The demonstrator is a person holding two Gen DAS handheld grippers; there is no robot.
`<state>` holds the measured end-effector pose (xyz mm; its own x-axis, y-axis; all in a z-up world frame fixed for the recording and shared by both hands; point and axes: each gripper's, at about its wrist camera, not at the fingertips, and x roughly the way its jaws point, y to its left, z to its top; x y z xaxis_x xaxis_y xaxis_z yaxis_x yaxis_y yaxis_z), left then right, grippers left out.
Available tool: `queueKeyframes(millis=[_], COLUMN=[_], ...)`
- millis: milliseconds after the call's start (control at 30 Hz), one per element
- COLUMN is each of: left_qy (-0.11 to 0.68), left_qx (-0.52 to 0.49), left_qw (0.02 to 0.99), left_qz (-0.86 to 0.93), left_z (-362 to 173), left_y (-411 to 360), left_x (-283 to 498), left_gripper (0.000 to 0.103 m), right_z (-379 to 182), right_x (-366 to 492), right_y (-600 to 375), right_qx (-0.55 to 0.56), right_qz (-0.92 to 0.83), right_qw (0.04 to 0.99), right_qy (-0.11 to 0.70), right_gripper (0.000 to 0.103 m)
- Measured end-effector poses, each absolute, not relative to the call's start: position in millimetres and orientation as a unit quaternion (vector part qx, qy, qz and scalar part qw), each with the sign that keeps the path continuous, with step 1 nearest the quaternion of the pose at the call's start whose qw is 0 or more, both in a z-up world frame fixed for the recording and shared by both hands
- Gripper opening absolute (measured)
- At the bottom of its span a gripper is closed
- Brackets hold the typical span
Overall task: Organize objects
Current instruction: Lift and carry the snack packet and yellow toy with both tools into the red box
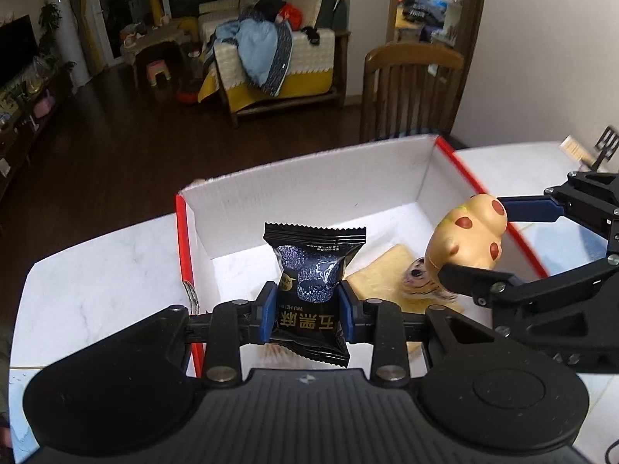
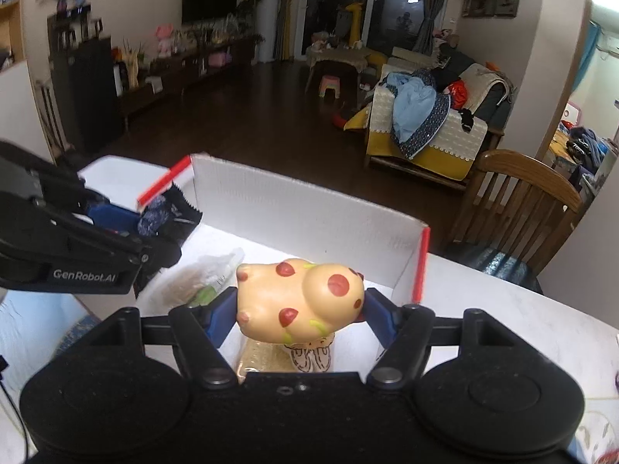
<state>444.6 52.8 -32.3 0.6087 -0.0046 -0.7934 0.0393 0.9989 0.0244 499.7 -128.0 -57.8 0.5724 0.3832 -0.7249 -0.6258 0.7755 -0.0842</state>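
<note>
Left gripper (image 1: 307, 315) clamped on a black snack packet (image 1: 313, 290), held upright over the near-left part of the white box (image 1: 309, 178) on the bench (image 1: 96, 263). Right gripper (image 2: 300, 309) closed around a spotted mushroom toy (image 2: 301, 301), cap sideways, above the box floor beside the left. Both loads directly over the box interior; likely only lowering and release left.

Black snack packet (image 1: 314, 270), red-spotted yellow mushroom toy (image 2: 305, 301)

An open box (image 1: 309, 178) stands at the table's (image 1: 96, 270) far edge; a chair (image 1: 410, 92) is behind it; a flat packet (image 1: 383, 270) lies inside.
</note>
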Motion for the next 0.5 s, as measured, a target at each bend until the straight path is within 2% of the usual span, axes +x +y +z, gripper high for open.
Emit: queueKeyframes(millis=[500], left_qy=[0.499], left_qx=[0.047], left_qw=[0.866], left_qz=[0.002], left_z=[-76], left_y=[51], left_x=[471], left_gripper=[0.031], right_z=[-97], right_x=[520], right_y=[-105], right_qx=[-0.193], right_qz=[0.3], right_qw=[0.845], right_qy=[0.399], right_gripper=[0.069])
